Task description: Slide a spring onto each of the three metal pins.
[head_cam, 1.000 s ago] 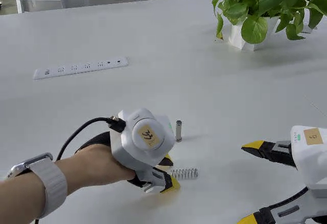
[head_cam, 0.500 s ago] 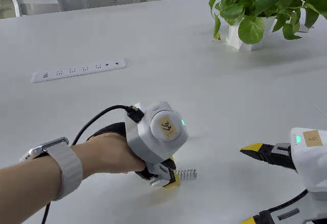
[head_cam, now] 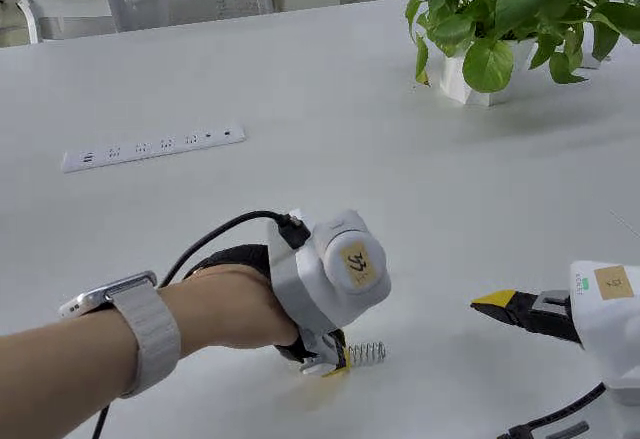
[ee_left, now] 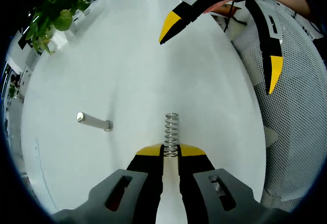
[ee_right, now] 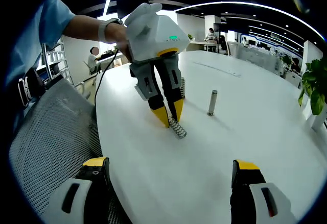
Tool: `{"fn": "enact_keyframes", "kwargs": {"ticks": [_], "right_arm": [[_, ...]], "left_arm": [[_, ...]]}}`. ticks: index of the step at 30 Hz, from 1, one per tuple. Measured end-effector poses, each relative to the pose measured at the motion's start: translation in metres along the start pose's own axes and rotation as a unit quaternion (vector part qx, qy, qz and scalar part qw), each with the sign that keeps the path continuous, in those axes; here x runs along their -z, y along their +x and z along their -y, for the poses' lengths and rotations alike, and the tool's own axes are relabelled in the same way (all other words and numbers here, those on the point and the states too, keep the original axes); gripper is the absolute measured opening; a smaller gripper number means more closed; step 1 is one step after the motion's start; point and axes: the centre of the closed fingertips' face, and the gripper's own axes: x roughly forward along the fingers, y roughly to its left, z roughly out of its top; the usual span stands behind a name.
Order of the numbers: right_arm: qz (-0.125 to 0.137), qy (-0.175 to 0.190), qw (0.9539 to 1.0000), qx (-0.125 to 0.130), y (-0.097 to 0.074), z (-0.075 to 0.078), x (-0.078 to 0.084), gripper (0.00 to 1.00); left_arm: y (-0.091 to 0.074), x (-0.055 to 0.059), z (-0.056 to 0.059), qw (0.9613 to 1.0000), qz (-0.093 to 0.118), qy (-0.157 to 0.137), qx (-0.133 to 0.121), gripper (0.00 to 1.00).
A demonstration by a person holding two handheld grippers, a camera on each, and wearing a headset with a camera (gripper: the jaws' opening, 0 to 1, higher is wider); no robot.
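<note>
White worktop, two grippers over it. Left gripper clamped on near end of one spring, rest poking out past the tips. One pin upright beside it, not touching. Right gripper spread wide, well apart.

Your spring is bright metal wire, the pin smooth dull metal. The worktop is smooth matt white; the shell of your left hand-held gripper is satin plastic.
</note>
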Motion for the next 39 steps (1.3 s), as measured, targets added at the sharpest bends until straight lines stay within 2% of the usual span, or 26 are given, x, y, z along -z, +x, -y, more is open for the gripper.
{"fn": "enact_keyframes", "kwargs": {"ticks": [6, 9, 12, 17, 24, 29, 31, 32, 33, 35, 36, 39], "right_arm": [[0.001, 0.002, 1.0, 0.001, 0.0, 0.0, 0.0, 0.99], [0.006, 0.004, 1.0, 0.002, 0.0, 0.0, -0.003, 0.99], [0.005, 0.003, 1.0, 0.0, 0.0, 0.0, -0.003, 0.99], [0.004, -0.001, 1.0, -0.002, 0.002, -0.002, -0.006, 0.99], [0.003, -0.011, 0.9999, -0.007, 0.004, -0.007, -0.011, 0.99], [0.0, -0.023, 0.9997, -0.014, 0.006, -0.013, -0.014, 0.99], [-0.001, -0.026, 0.9995, -0.015, 0.006, -0.015, -0.015, 0.99], [-0.001, -0.029, 0.9995, -0.016, 0.007, -0.016, -0.016, 0.99], [-0.001, -0.03, 0.9994, -0.017, 0.007, -0.017, -0.017, 0.98], [-0.001, -0.034, 0.9992, -0.019, 0.008, -0.019, -0.018, 0.97], [-0.001, -0.036, 0.9991, -0.02, 0.008, -0.019, -0.02, 0.97], [0.006, -0.037, 0.9989, -0.027, 0.008, -0.023, -0.027, 0.98]], "left_arm": [[-0.001, 0.002, 0.002, 0.9998, 0.013, -0.007, -0.009, 0.06], [-0.003, 0.002, 0.001, 0.9986, 0.038, -0.027, -0.025, 0.06], [-0.004, 0.003, 0.002, 0.9942, 0.071, -0.072, -0.036, 0.06], [-0.007, 0.006, 0.006, 0.985, 0.116, -0.119, -0.045, 0.06], [-0.012, 0.013, 0.013, 0.9762, 0.142, -0.153, -0.058, 0.06], [-0.018, 0.013, 0.016, 0.9632, 0.178, -0.192, -0.062, 0.06], [-0.022, 0.013, 0.016, 0.9548, 0.196, -0.214, -0.064, 0.06], [-0.025, 0.011, 0.017, 0.9493, 0.21, -0.226, -0.061, 0.06], [-0.027, 0.011, 0.018, 0.9467, 0.219, -0.229, -0.06, 0.06], [-0.031, 0.015, 0.019, 0.9438, 0.222, -0.235, -0.067, 0.06], [-0.032, 0.016, 0.02, 0.9445, 0.222, -0.231, -0.071, 0.06], [-0.039, 0.014, 0.024, 0.9381, 0.248, -0.23, -0.074, 0.06]]}}
